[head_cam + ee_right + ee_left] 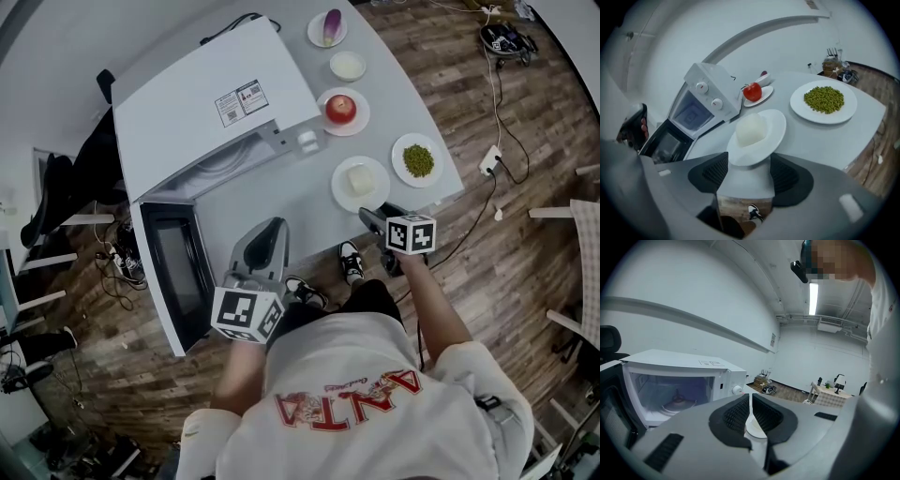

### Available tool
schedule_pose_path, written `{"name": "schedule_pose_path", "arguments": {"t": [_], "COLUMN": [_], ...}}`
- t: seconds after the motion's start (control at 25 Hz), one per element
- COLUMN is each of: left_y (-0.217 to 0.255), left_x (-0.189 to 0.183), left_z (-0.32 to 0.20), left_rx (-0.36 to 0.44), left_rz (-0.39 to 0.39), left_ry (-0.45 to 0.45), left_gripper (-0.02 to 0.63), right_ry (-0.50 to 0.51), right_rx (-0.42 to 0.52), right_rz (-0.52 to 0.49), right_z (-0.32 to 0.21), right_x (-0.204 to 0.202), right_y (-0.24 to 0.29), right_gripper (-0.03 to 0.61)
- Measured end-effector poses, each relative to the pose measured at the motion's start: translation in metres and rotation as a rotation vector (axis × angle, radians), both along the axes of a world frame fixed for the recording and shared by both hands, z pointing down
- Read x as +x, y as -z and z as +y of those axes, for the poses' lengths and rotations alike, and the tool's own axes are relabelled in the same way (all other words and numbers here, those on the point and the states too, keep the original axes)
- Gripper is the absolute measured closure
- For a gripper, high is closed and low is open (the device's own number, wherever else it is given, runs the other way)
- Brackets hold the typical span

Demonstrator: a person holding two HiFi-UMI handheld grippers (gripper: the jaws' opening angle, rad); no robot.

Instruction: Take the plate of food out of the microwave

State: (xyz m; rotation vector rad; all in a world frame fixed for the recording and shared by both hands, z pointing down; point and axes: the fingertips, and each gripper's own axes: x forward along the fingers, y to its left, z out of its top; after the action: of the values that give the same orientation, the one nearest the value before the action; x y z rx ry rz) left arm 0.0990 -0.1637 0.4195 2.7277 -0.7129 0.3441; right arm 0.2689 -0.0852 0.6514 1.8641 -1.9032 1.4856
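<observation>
Right gripper (750,171) gapes released at six o'clock of the round white food plate (778,123), apparently delivered already; left gripper (751,416) clenched, empty.

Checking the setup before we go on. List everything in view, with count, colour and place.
microwave: one, white, left part of the table, door open
table: one, pale grey, centre
plate with white lump: one, white, near table edge, just ahead of the right claw
plate of peas: one, white with green peas, right table edge
plate with apple: one, white with red apple, beside the microwave
small plate: one, white, behind the apple
plate with purple vegetable: one, white, far end
power strip: one, white, wooden floor on the right
left claw: one, grey, shut, facing the microwave
right claw: one, grey, open, gripping nothing
</observation>
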Motion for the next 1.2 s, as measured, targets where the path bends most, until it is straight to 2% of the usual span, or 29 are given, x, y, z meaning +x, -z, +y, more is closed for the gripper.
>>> {"name": "schedule_pose_path", "arguments": {"t": [0.12, 0.28, 0.52, 0.6, 0.72, 0.92, 1.2], "left_y": [-0.001, -0.002, -0.002, -0.001, 0.001, 0.007, 0.031], "left_x": [-0.001, -0.004, -0.005, -0.007, -0.009, -0.013, -0.023], "left_z": [0.001, 0.002, 0.002, 0.001, 0.001, 0.001, 0.0], "left_rx": [-0.007, -0.013, -0.019, -0.018, -0.018, -0.003, 0.028], "left_rz": [0.002, 0.003, 0.014, 0.016, 0.02, 0.039, 0.095], "left_ry": [0.0, 0.003, 0.005, 0.009, 0.015, 0.029, 0.051], "left_gripper": [0.588, 0.588, 0.588, 0.588, 0.588, 0.588, 0.588], "right_ry": [0.077, 0.14, 0.146, 0.132, 0.115, 0.09, 0.11], "right_rx": [-0.044, -0.086, -0.132, -0.147, -0.156, -0.055, 0.234], "right_rz": [0.081, 0.141, 0.151, 0.137, 0.132, 0.154, 0.191], "right_z": [0.004, 0.007, 0.012, 0.016, 0.02, 0.006, -0.027], "right_x": [-0.003, -0.005, -0.003, -0.002, 0.001, 0.003, -0.009], "right_y": [-0.005, -0.008, -0.014, -0.016, -0.014, 0.019, 0.119], "right_gripper": [0.321, 0.319, 0.328, 0.36, 0.441, 0.572, 0.577]}}
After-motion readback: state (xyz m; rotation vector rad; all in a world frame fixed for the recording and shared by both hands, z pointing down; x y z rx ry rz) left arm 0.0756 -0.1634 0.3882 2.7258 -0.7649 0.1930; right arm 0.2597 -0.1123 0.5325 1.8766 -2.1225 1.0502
